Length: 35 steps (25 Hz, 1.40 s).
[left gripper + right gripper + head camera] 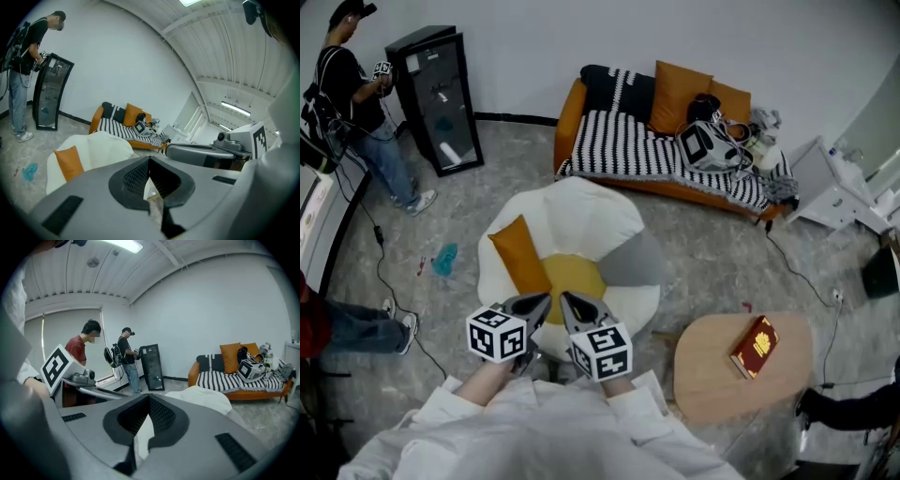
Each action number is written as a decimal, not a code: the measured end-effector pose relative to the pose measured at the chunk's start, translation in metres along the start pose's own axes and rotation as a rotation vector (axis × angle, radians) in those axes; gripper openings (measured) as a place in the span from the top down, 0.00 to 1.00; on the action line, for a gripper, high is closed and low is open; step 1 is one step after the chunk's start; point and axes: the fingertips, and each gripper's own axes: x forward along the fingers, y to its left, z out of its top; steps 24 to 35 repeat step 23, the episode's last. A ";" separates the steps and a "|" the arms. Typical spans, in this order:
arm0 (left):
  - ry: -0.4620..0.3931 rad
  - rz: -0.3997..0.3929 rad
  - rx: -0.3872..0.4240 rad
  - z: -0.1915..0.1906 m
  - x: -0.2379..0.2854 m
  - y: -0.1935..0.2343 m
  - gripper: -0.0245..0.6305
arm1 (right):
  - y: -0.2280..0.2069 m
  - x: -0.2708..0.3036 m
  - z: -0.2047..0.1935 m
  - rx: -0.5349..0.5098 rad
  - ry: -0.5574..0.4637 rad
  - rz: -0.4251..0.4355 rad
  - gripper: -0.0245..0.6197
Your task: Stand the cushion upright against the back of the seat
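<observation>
A white round seat [581, 211] stands in the middle of the floor. An orange cushion [517, 255] leans inside it at the left, beside a yellow pad [572, 279] on the seat and a grey part [633, 262] at the right. Both grippers hover side by side at the seat's near edge, apart from the cushion. My left gripper [539, 302] is shut with nothing in it, and so is my right gripper [570, 302]. The left gripper view shows the orange cushion [69, 161] at the left, beyond the shut jaws. In the right gripper view only the seat's white back [206, 399] shows.
An orange sofa [572, 112] with a striped blanket, cushions and gear stands at the back. A round wooden table [741, 361] with a red book [755, 347] is at the right. A black cabinet [436, 98] and a person [356, 103] are at the far left; cables cross the floor.
</observation>
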 end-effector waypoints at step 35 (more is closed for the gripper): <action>-0.007 0.018 0.017 -0.006 -0.004 -0.007 0.95 | -0.007 -0.011 -0.010 0.073 -0.009 -0.039 0.94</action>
